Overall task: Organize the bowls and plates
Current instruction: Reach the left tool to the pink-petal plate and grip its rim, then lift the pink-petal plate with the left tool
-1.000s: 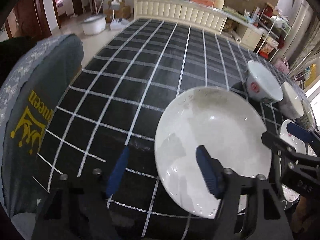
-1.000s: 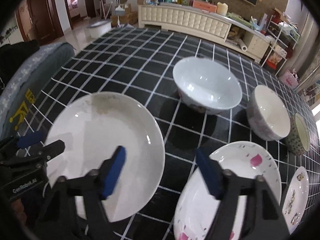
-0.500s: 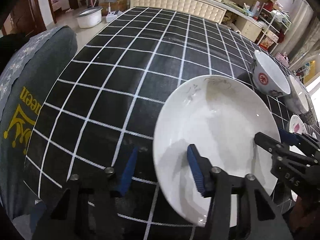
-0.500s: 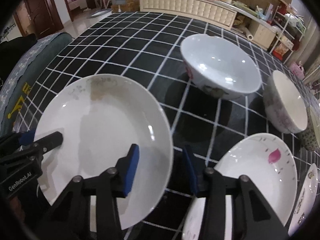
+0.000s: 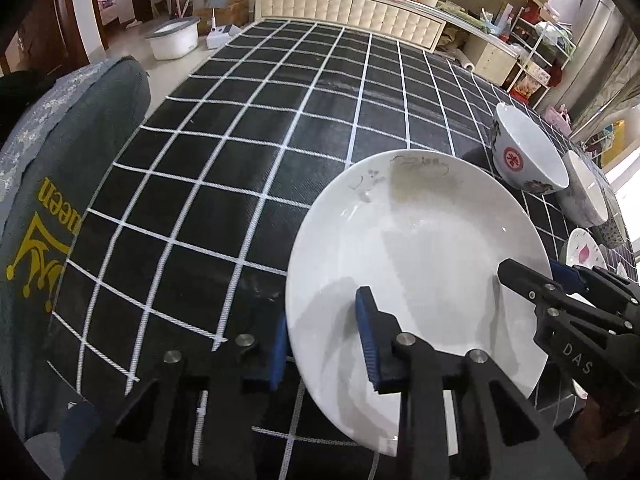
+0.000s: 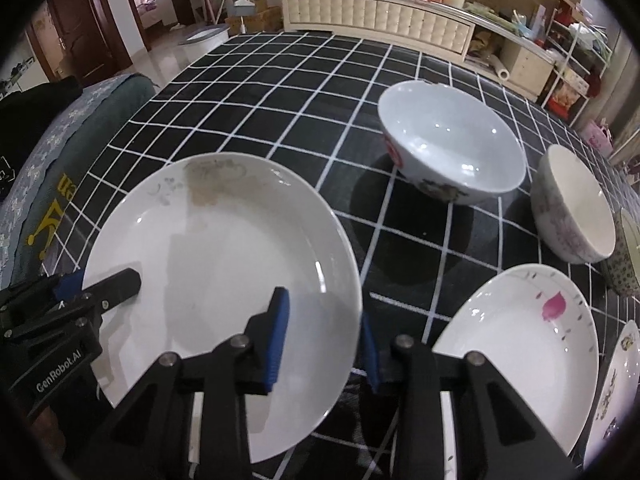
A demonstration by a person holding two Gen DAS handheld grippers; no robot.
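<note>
1. I had both claws on the big white plate (image 6: 216, 264), which sat at the near left of the table (image 5: 280, 128), on its black checked cloth. The left claw (image 5: 322, 342) straddled the plate's left rim and the right claw (image 6: 322, 338) its right rim.

2. Both sets of jaws had just been closing, with the plate's edge between them. They stood narrow, one blue pad over the plate's face and the other outside the rim. Whether the pads had truly bitten I could not tell from either wrist view.

3. By my reading the sorting had barely begun, since nothing was stacked. The plate's near edge looked slightly tipped up, though I would not swear it had left the cloth.

4. Left to do: the large white bowl (image 6: 452, 148) stood alone further back. The floral bowl (image 6: 572, 204) stood just right of it, and a patterned cup (image 6: 626, 252) at the far right edge.

5. The pink-petal plate (image 6: 516, 344) lay near right, apart from the white plate. Another decorated plate (image 6: 618, 376) showed partly at the frame's edge. Each still needed gathering with its kind.
</note>
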